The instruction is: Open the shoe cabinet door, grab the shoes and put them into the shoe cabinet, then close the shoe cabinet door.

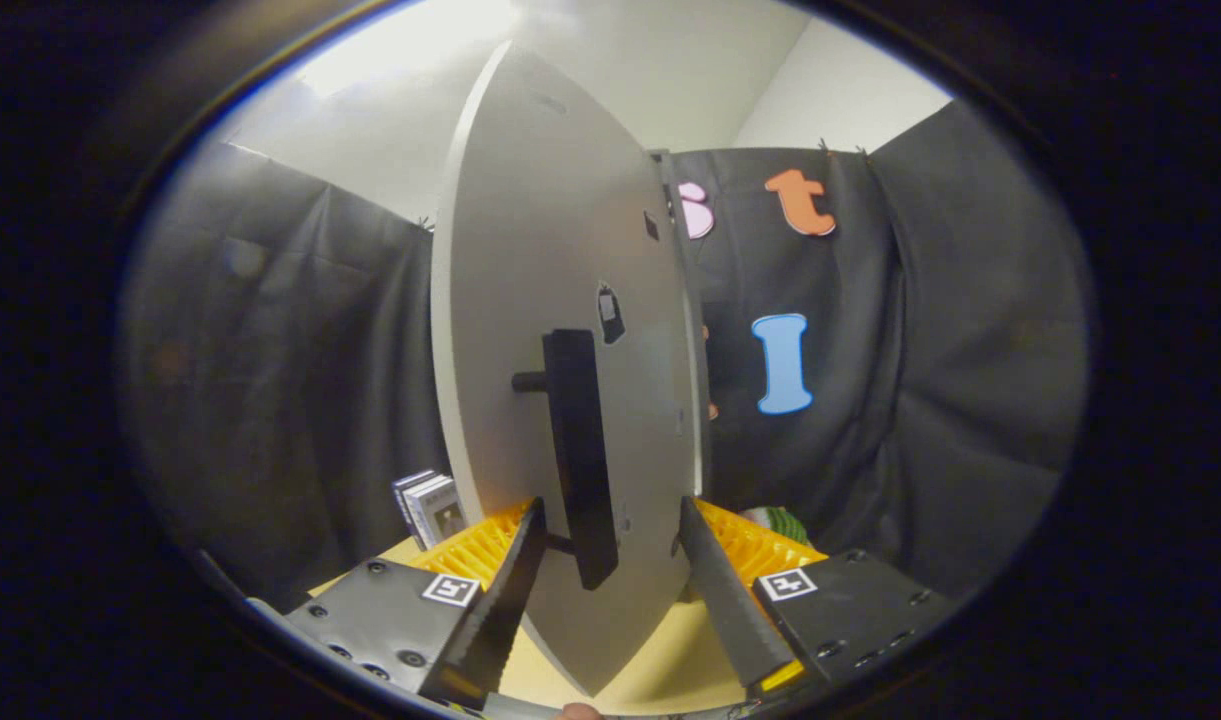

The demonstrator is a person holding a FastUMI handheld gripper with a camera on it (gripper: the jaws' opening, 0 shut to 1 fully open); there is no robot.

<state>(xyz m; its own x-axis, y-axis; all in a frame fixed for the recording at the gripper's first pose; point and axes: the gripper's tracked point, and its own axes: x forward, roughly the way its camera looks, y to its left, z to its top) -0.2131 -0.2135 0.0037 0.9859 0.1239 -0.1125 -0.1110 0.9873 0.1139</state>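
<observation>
Fingers (500,600) of the gripper (610,570) stand apart, straddling the door (530,300) and its handle (578,450), neither clearly pressing. Closing off-centre could slip off the handle and swing the door wrong.

dim, fisheye-warped, glare overhead

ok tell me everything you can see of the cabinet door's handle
The handle is a long, dark, flat bar, matte like plastic or painted metal, standing upright on the pale grey cabinet door. Short dark round posts hold it off the panel; one shows near its top, another near its lower end. Its lower end hangs between the fingers of the gripper, which stand apart either side without visibly pressing it. The door looks swung open, seen nearly edge-on.
</observation>
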